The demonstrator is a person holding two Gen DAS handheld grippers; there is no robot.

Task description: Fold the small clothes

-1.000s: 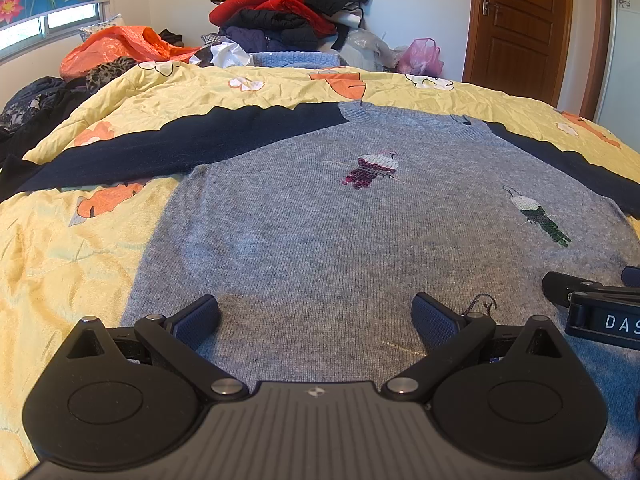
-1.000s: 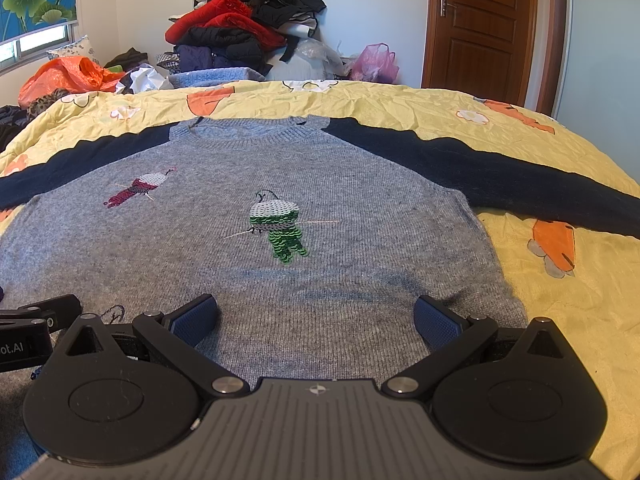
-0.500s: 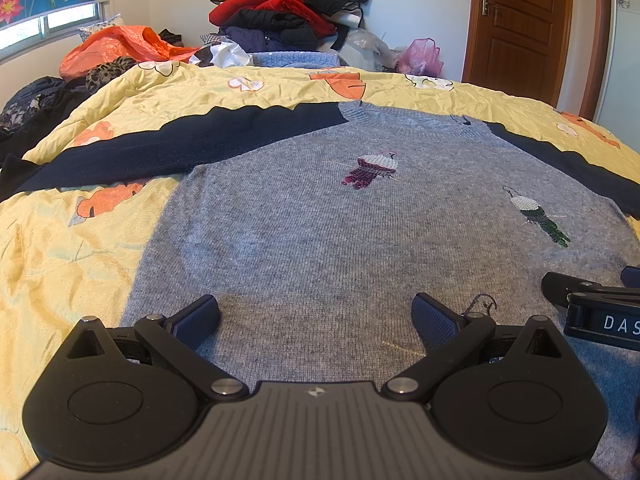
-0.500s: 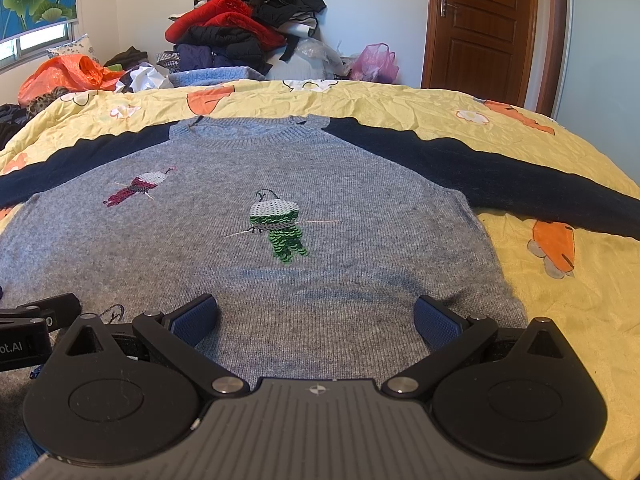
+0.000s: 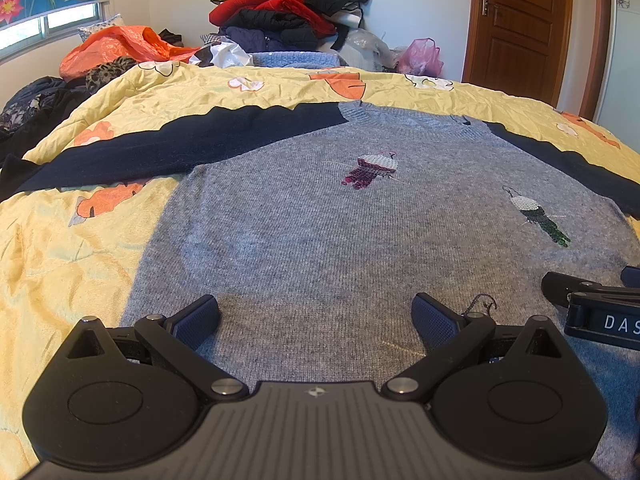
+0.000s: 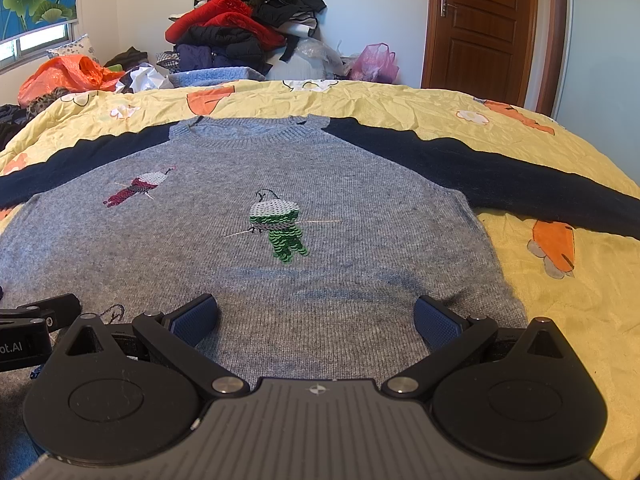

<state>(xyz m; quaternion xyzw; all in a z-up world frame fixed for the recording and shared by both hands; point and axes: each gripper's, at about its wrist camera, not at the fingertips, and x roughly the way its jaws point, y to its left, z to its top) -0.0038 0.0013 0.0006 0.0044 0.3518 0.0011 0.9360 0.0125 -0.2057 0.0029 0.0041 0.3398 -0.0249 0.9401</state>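
Note:
A grey knit sweater [image 5: 320, 232] with dark navy sleeves and two sequin bird patches lies flat, front up, on a yellow flowered bedspread [image 5: 60, 248]. Its neck points away from me and both sleeves are spread out sideways. My left gripper [image 5: 316, 316] hovers open over the hem's left half, nothing between its fingers. My right gripper [image 6: 316, 316] is open over the hem's right half of the same sweater [image 6: 320, 184], also holding nothing. Each gripper shows at the edge of the other's view.
A tall heap of red and black clothes [image 5: 288, 12] stands against the far wall behind the bed. An orange bag [image 5: 116, 48] and dark garments lie at the far left. A pink bag [image 6: 374, 62] and a brown door [image 6: 484, 28] are at the back right.

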